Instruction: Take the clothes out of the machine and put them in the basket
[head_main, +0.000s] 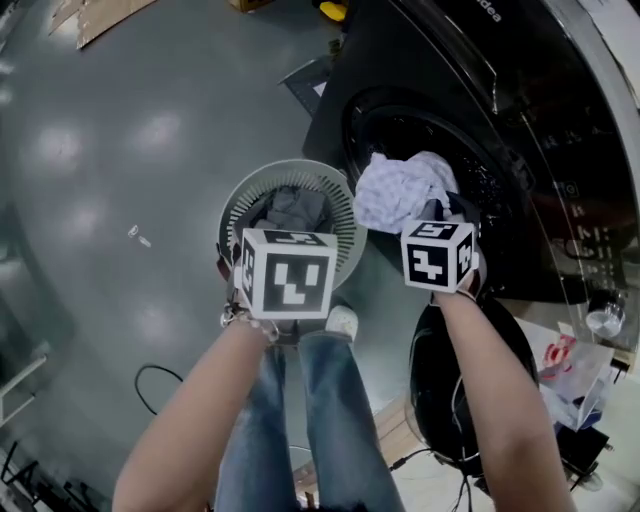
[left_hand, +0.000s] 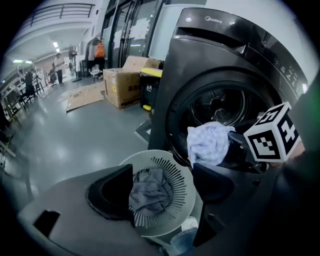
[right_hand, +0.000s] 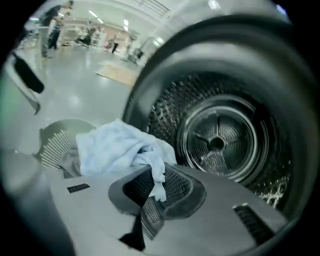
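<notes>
A dark front-loading machine (head_main: 520, 150) stands with its round opening (left_hand: 220, 107) showing an empty steel drum (right_hand: 220, 145). In front of it, my right gripper (right_hand: 152, 187) is shut on a pale blue cloth (head_main: 400, 188) (left_hand: 207, 142) (right_hand: 117, 147), which hangs bunched just outside the opening. A round white slatted basket (head_main: 340, 205) (left_hand: 182, 172) sits on the floor left of the machine with a grey garment (head_main: 292, 208) (left_hand: 150, 192) inside. My left gripper (left_hand: 162, 192) is open above the basket with nothing between its fingers.
The person's jeans legs and a white shoe (head_main: 342, 320) stand just behind the basket. A black bag (head_main: 450, 390) lies on the floor at the right. Cardboard boxes (left_hand: 125, 82) stand farther off, left of the machine.
</notes>
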